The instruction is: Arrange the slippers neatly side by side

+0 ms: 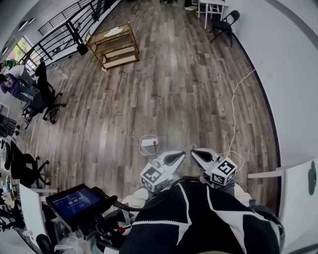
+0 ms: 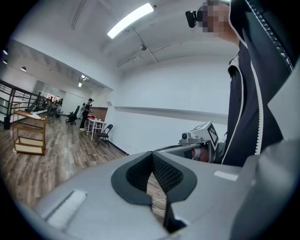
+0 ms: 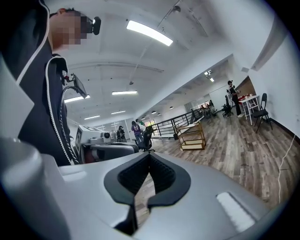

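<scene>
Holding left tool [image 1: 176, 158] and right tool [image 1: 199, 155] pinched closed on nothing, I see a wooden trolley [image 1: 119, 61] carrying a pale item [image 1: 114, 31] on top.

A wood plank floor [image 1: 164, 94] is stretching across the room. A low wooden shelf cart [image 1: 115, 45] is standing on it near a black railing [image 1: 64, 37]. A white cable [image 1: 233, 106] is trailing down along the white wall [image 1: 293, 74]. A small white power adapter [image 1: 149, 143] is lying on the floor inside a loop of cord. At the far end a black folding chair [image 1: 224, 25] is standing just beside a white table [image 1: 211, 7]. At the left a black office chair [image 1: 47, 96] is sitting next to a person in purple [image 1: 11, 85]. A dark screen [image 1: 75, 202] is glowing blue. Overhead, a long ceiling light [image 2: 130, 20] is shining.
</scene>
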Available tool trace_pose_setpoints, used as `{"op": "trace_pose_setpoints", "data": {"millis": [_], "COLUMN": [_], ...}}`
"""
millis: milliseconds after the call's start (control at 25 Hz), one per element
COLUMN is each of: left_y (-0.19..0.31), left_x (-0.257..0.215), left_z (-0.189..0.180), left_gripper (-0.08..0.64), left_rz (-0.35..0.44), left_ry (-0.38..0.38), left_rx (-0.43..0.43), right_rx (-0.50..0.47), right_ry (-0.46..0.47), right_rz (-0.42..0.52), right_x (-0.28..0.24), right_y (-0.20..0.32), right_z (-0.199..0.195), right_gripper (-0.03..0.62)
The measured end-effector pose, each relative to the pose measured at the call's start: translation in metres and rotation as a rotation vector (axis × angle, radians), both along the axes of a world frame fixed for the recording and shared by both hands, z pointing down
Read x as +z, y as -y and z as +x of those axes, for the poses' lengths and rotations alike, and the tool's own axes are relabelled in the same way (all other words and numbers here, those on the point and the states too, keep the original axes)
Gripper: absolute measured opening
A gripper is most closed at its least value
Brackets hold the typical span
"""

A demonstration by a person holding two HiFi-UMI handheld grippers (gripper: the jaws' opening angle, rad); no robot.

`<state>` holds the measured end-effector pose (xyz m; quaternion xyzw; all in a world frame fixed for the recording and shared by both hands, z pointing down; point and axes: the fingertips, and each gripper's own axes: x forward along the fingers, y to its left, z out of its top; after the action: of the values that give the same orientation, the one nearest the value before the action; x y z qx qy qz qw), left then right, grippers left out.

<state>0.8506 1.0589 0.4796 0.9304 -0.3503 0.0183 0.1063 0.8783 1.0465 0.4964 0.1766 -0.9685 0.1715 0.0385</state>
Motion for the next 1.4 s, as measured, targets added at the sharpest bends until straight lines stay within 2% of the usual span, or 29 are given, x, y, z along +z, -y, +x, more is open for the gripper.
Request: {"op": "trace_pose_setpoints", "data": {"millis": [160, 360, 560, 720, 1080, 1200, 1400], "left_y": [0.038, 0.052, 0.075, 0.106, 0.222, 0.268, 0.375], "left_x": [0.006, 0.017, 0.021, 0.025, 0.026, 0.026, 0.038], "left_z": [-0.036, -0.054, -0.065, -0.086, -0.109, -0.105, -0.082], "left_gripper": [0.018, 0.018, 0.018, 0.018, 0.017, 0.018, 0.017], "left_rz": [0.000, -0.016, -0.031, -0.034, -0.044, -0.050, -0.064], "left_ry": [-0.015, -0.041, -0.050, -0.054, -0.056, -0.070, -0.061], "left_rx": [0.017, 0.010, -0.016, -0.091, -0.283, -0.322, -0.346], "right_rx": [0.025, 0.020, -0.035, -0.106, -0.332, -0.381, -0.375], "right_ry": [-0.005, -0.008, -0.008, -0.013, 0.011, 0.001, 0.005], "right_rz": [0.006, -0.002, -0.017, -0.024, 0.001, 0.010, -0.040], "right_x": [0.002, 0.004, 0.006, 0.011, 0.003, 0.004, 0.023], "right_y": [0.040, 0.057, 0.077, 0.106, 0.226, 0.266, 0.376], "right_z": [-0.035, -0.048, -0.066, -0.084, -0.125, -0.120, -0.091], "right_gripper": [0.005, 0.005, 0.005, 0.005, 0.005, 0.005, 0.005]}}
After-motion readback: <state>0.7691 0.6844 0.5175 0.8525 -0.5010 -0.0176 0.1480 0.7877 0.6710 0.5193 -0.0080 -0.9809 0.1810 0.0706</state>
